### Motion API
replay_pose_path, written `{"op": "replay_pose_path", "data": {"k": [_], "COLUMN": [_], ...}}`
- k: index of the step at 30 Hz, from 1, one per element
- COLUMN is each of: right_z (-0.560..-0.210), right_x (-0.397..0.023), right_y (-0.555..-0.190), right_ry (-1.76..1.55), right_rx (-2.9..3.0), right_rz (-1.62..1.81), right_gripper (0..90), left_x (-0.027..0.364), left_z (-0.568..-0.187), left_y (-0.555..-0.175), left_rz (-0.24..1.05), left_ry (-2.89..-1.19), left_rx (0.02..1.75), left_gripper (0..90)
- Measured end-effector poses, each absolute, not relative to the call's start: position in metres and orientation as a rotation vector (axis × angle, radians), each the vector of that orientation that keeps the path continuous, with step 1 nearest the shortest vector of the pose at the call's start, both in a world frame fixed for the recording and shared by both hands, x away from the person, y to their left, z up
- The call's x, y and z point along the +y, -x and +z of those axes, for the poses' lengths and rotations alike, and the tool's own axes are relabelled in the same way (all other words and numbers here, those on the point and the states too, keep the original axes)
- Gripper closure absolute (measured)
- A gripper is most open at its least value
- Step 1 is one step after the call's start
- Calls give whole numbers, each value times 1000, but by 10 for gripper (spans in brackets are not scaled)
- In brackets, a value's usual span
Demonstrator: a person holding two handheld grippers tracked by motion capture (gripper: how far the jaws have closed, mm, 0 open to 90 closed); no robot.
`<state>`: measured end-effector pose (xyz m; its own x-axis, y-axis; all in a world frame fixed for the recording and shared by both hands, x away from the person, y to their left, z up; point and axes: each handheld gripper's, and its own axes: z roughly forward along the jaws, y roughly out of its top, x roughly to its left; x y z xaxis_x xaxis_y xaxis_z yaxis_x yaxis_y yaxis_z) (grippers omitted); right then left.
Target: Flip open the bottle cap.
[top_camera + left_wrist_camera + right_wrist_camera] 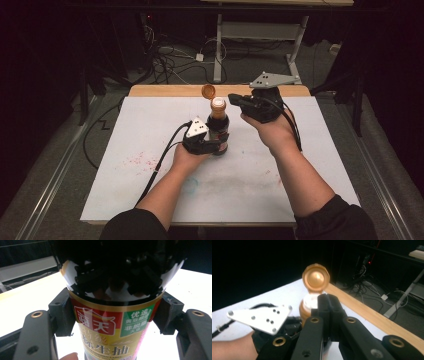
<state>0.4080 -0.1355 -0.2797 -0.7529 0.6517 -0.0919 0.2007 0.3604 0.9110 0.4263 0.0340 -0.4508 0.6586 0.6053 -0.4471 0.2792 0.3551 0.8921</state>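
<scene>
A dark sauce bottle (218, 126) stands upright on the white board, its orange flip cap (208, 91) hinged open above the neck. My left gripper (204, 144) is shut on the bottle's lower body. In the left gripper view both pads (62, 312) press the red, gold and green label of the bottle (110, 327). My right gripper (234, 99) hovers at the bottle's top from the right, jaws shut. In the right gripper view the shut right gripper (327, 302) sits just in front of the white spout (310, 300), below the open cap (315, 278). Nothing shows between its jaws.
The white board (150, 165) covers a wooden table whose bare strip (165, 90) runs along the far edge. Red specks (137, 160) stain the board at the left. Cables (170, 60) and a desk frame (218, 55) lie on the floor beyond.
</scene>
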Motion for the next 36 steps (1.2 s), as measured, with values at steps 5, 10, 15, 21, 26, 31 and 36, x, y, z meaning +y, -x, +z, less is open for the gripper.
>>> {"op": "replay_pose_path", "data": {"k": [5,10,15,21,26,31,36], "right_z": [-300,-325,-349,-380,-411,-441,-459], "right_x": [-146,-154,-158,-164,-173,-184,-197], "right_y": [-410,-414,-415,-413,-408,-402,-392], "right_ry": [-769,-806,-833,-859,-900,-967,-993], "right_rx": [2197,2213,2228,2260,2290,2312,2320], "right_rz": [1360,1353,1340,1295,1273,1266,1249], "right_gripper": [900,900,900,900,900,716,430], "left_x": [34,34,34,34,34,34,34], "left_z": [-451,-451,-451,-451,-451,-450,-449], "left_y": [-426,-426,-426,-426,-426,-426,-426], "left_rz": [248,251,253,252,251,255,253], "left_ry": [-1232,-1237,-1239,-1237,-1235,-1239,-1240], "left_rx": [879,877,878,878,882,886,896], "left_gripper": [286,286,287,286,285,284,281]}}
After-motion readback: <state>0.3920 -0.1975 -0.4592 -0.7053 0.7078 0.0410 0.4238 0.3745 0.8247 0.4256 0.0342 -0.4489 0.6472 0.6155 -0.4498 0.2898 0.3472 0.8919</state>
